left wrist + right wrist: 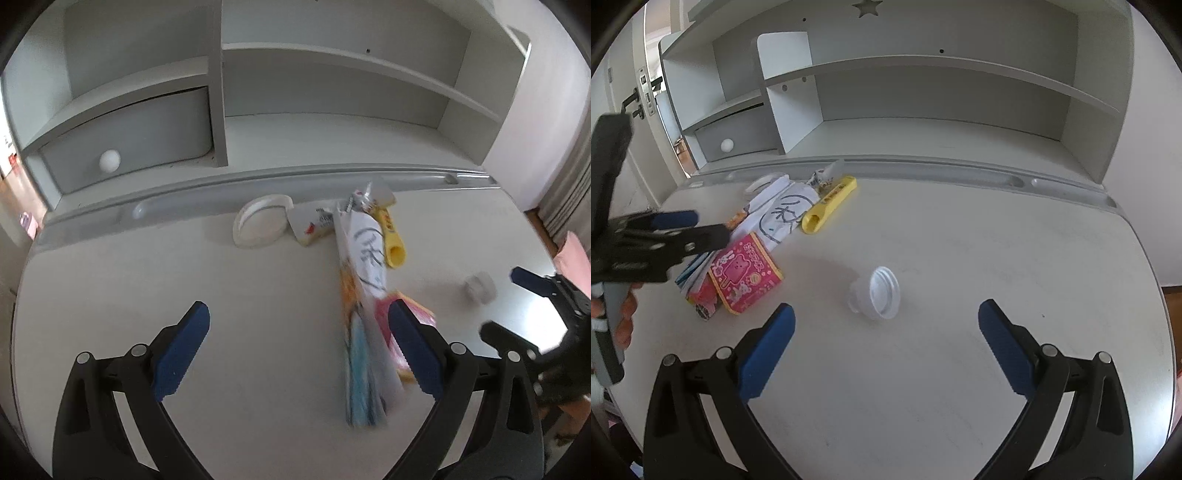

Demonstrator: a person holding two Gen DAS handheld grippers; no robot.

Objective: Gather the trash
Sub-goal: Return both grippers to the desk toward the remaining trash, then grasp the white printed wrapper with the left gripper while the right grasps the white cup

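Trash lies on a white desk (960, 258). A small clear plastic cup with a white lid (877, 293) lies on its side just ahead of my open, empty right gripper (886, 347); it also shows in the left wrist view (479, 288). A pink snack wrapper (746, 275), a folded paper with a drawing (364, 258), a yellow tube (393, 236), a white round lid (260, 221) and a small carton (312, 225) lie in a cluster. My left gripper (299, 350) is open and empty, its right finger beside the paper and over the pink wrapper (417, 314).
A white shelf unit (923, 110) stands at the back of the desk, with a drawer and round knob (109, 161). A grey grooved ledge (258, 181) runs along the desk's back. The desk's right edge curves (1145, 258).
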